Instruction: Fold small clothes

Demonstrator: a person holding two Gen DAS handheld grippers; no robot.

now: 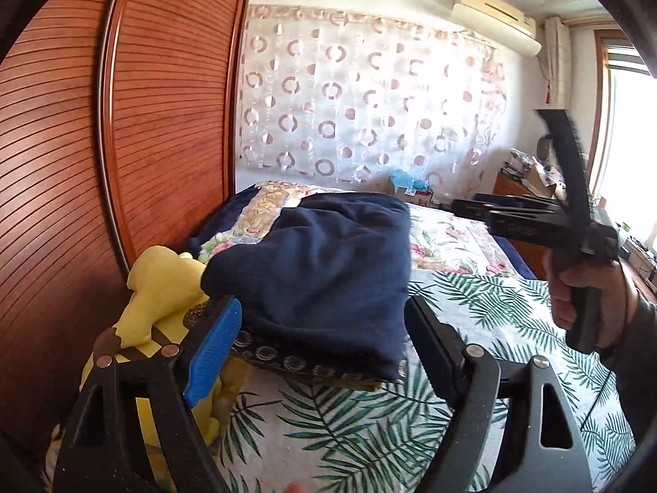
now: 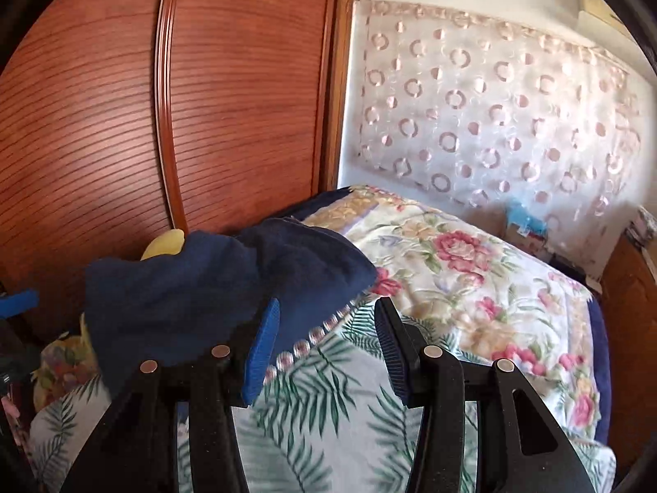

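The left gripper (image 1: 324, 341) points slightly downward over the bed (image 1: 472, 312), its 2 jaws spread wide and released, nothing pressed between them. The folded navy-blue knit garment (image 1: 320, 263) lies just ahead of it, its near edge sitting between the blue-padded finger (image 1: 213, 353) and the black one without touching either pad. Under the garment a strip of dark trim with pale rings (image 1: 287, 363) shows, and to the left of the gripper a crumpled yellow cloth (image 1: 164, 287) sits against the reddish ribbed wooden wardrobe door (image 1: 164, 123).

The right gripper (image 2: 326, 345) also tilts downward, jaws parted about halfway and empty; only the palm-leaf bedsheet (image 2: 312, 419) shows in the gap. From it, the navy garment (image 2: 197, 287) is ahead and to the left, its edge behind the blue pad.

The left wrist view alone shows the person's right hand (image 1: 583, 291) gripping the handle of the right gripper (image 1: 460, 205), held above the bed off to the right and blurred. It also shows a wall air conditioner (image 1: 497, 24) and a bright window. The right wrist view alone shows the rose-patterned quilt (image 2: 472, 279) spread ahead and to the right of its gripper, and a sliver of the left gripper's blue pad (image 2: 18, 302) at the far left.
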